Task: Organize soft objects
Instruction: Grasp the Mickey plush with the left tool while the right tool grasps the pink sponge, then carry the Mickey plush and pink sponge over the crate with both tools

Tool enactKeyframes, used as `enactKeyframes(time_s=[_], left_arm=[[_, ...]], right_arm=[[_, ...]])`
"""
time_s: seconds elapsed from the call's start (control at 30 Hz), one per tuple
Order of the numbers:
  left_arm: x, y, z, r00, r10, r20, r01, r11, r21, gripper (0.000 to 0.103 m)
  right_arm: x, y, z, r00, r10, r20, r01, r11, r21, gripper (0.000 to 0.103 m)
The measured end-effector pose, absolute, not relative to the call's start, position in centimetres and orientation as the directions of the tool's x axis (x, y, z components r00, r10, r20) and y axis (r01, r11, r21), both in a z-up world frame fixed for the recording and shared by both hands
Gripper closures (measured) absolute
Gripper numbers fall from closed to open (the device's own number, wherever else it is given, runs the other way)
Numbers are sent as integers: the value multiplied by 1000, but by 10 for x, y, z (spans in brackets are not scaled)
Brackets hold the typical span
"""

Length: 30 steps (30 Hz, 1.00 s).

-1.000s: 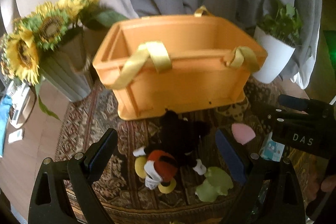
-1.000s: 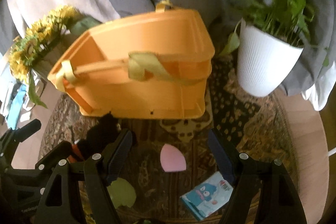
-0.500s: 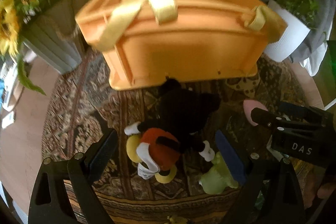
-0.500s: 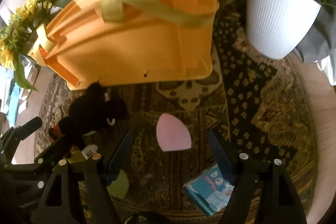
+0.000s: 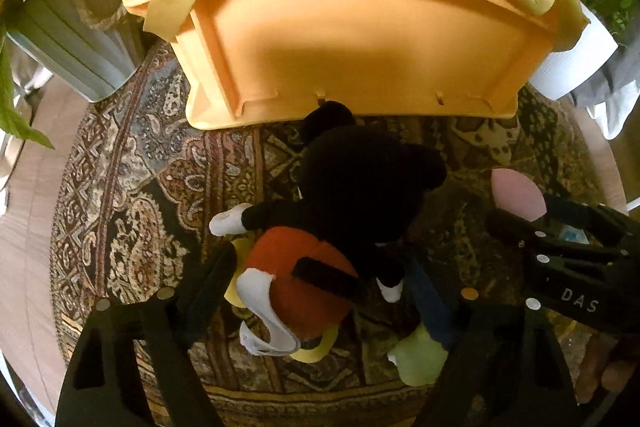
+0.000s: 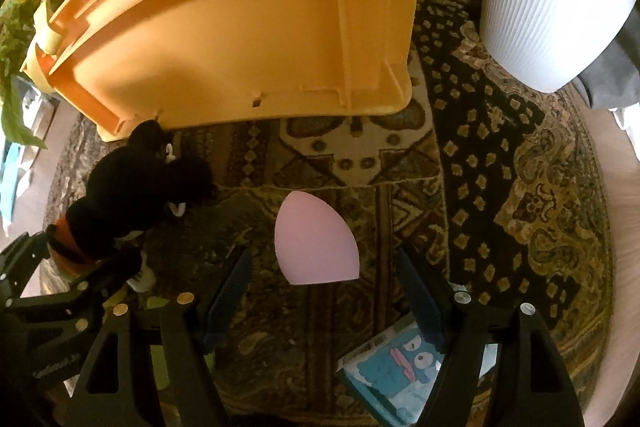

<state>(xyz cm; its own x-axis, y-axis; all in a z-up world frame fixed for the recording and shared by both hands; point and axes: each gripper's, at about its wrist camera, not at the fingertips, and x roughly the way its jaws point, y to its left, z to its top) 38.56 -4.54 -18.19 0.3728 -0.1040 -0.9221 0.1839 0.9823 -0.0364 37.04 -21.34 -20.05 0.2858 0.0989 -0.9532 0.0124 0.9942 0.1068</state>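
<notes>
Black-and-red plush mouse (image 5: pixel 320 227) lying face down near orange bin (image 5: pixel 360 39); pink sponge (image 6: pixel 314 241) to its right on rug.

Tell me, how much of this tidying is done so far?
Nothing looks put away yet. The left gripper is closing around the plush mouse; the right gripper is closing around the pink sponge. The green toy also lies on the rug outside the orange basket.
</notes>
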Motion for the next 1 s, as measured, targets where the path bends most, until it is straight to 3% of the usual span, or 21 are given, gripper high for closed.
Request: enactKeyframes(time_s=[0.17,0.23,0.4,0.57,1.0], left_arm=[[386,-49,-178,387,-109,-916,191,981,-36,38],[386,-50,-177,389,-116,-914,190,981,-44,41],[386,-51,-175,391,-133,-911,184,981,-64,47],[381,-47,-172,400,-158,-903,187,978,-89,52],[355,-40,-131,498,-196,-845,193,975,-112,54]], right_arm=[[374,-212,-201,293,96,-951,5,995,102,45],[374,-214,-202,294,97,-951,4,995,103,54],[369,-208,-202,306,103,-946,-17,995,103,63],[362,-202,-197,324,119,-939,-29,993,116,63],[338,-205,-146,422,154,-893,-70,988,137,63]])
